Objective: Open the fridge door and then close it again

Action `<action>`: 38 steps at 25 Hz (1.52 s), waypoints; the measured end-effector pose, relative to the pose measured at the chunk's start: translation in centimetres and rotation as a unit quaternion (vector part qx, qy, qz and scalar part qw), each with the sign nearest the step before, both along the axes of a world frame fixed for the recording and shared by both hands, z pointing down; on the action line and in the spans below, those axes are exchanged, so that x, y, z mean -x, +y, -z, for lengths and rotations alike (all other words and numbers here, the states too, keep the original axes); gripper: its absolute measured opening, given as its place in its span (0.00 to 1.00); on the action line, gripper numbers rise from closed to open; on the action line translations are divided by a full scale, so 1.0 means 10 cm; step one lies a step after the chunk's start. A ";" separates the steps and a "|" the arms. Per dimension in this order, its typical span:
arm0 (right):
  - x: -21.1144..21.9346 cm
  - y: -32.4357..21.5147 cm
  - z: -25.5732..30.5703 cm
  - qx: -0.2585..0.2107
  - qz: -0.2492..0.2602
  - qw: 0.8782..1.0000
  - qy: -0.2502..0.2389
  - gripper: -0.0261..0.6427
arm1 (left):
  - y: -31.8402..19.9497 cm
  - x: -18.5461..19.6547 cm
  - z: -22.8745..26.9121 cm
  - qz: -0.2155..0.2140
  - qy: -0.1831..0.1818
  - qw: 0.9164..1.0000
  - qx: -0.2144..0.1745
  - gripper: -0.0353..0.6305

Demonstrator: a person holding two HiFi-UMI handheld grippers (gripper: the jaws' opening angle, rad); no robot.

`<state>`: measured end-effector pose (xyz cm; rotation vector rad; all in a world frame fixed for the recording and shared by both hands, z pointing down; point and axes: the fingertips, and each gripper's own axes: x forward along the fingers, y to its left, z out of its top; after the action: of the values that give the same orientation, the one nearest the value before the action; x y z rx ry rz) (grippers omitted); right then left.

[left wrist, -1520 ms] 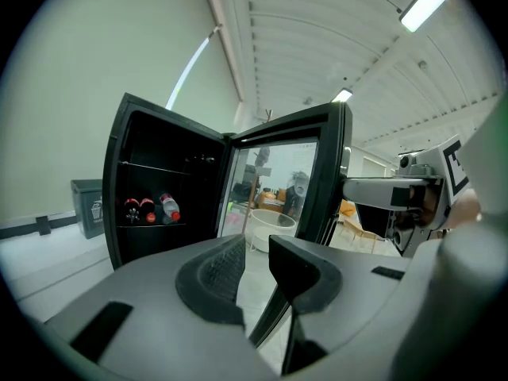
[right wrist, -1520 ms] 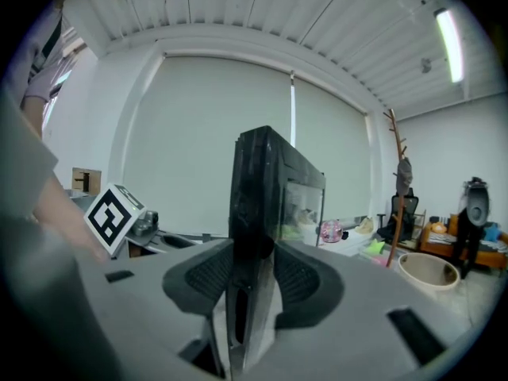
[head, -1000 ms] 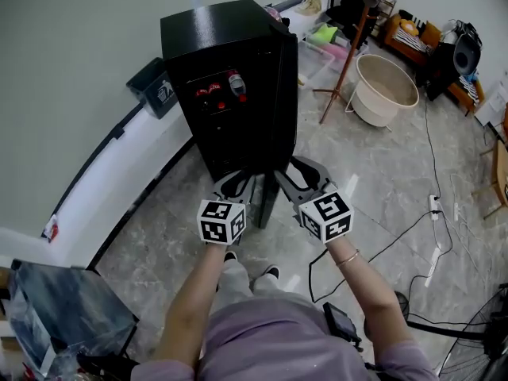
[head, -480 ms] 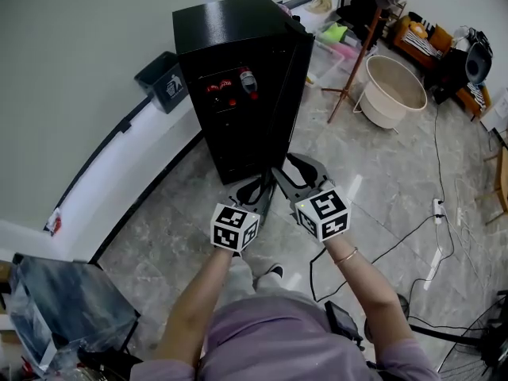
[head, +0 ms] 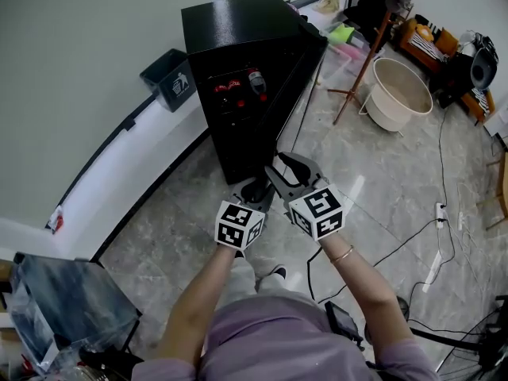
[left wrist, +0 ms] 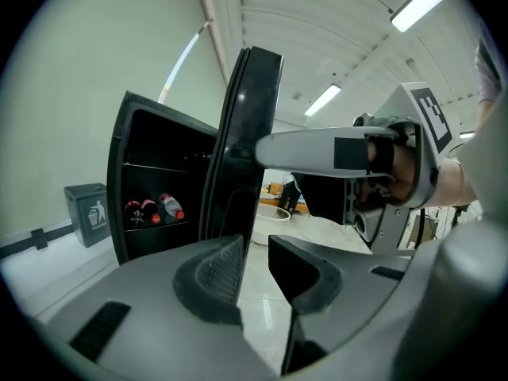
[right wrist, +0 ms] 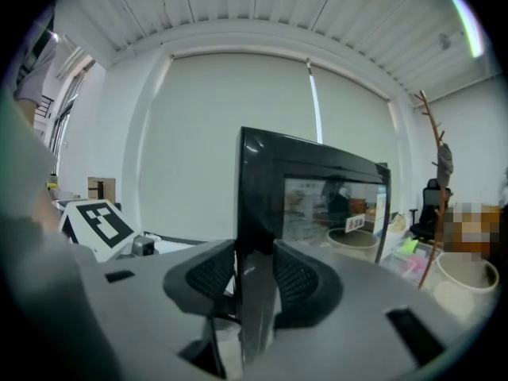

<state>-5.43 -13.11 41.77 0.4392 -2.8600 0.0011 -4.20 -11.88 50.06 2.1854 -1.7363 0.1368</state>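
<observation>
The black fridge (head: 230, 22) stands against the wall with its glass door (head: 300, 78) swung open towards me. Red-capped bottles (head: 238, 86) lie on a shelf inside. My right gripper (head: 278, 169) holds the door's free edge. In the right gripper view the door edge (right wrist: 254, 213) runs straight between the two pads of the right gripper (right wrist: 254, 280), which press on it as the jaws close. My left gripper (head: 252, 190) hangs just left of the door, its jaws closing a little. In the left gripper view nothing lies in the left gripper's (left wrist: 254, 264) gap, and the door (left wrist: 242, 133) stands ahead.
A grey bin (head: 168, 78) stands left of the fridge by the wall. To the right are a wooden coat stand (head: 361, 62), a beige tub (head: 401, 92) and cables (head: 436, 213) on the tiled floor. A dark table (head: 55, 300) is at the lower left.
The right gripper has moved sideways with the door's edge in it, so the door stands at a new angle. The left gripper has barely shifted.
</observation>
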 end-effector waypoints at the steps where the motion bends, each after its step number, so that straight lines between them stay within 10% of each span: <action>1: 0.05 0.00 0.00 0.004 0.002 1.000 -0.003 0.27 | -0.01 0.06 -0.01 0.006 0.000 1.000 0.001 0.18; 38: 0.64 -0.57 -0.53 0.109 -0.087 0.990 -0.019 0.21 | -0.64 2.08 -0.12 0.137 0.007 0.990 0.016 0.19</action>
<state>-11.81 -18.79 47.10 0.6459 -2.8059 0.3547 -25.01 -18.30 51.29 1.8966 -1.9904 0.0797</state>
